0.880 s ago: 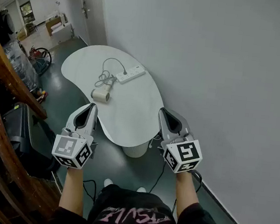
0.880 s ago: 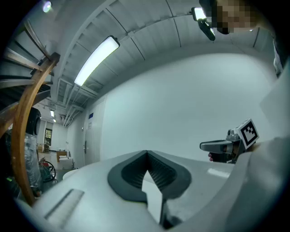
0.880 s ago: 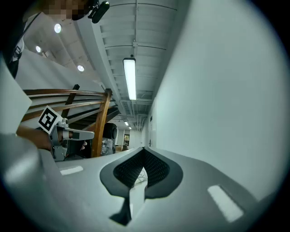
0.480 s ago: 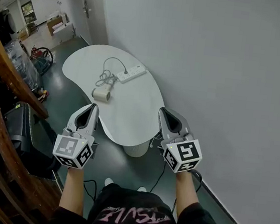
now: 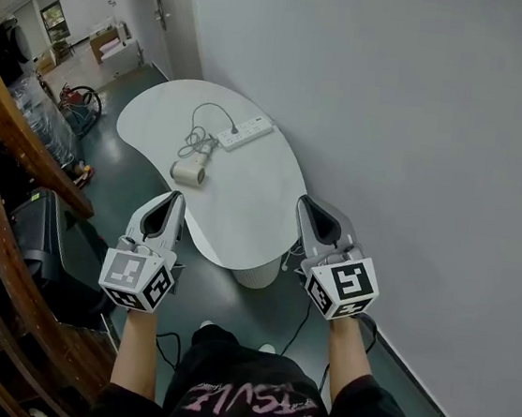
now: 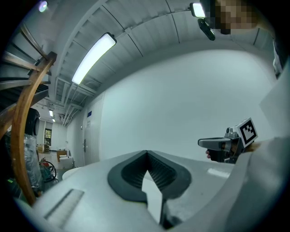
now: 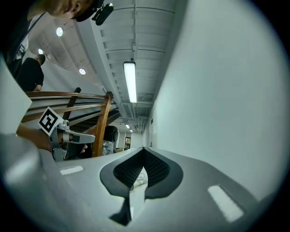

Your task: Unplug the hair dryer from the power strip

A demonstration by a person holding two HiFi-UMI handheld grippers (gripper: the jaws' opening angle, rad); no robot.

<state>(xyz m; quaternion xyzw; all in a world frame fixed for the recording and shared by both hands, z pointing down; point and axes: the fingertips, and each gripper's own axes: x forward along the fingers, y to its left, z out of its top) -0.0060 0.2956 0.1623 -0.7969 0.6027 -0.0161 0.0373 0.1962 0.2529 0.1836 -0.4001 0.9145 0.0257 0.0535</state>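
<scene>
Since the white table (image 5: 241, 219) lies ahead at 12 o'clock, out of reach, closing in comes first. The left gripper (image 5: 174, 198) has its jaws together on nothing. The hair dryer (image 5: 189, 175) lies on the tabletop, with the power strip (image 5: 244, 135) at its 1 o'clock. The right gripper (image 5: 305, 204) (equally closed and empty) should open before reaching the plug end, while the left steadies the strip.
</scene>
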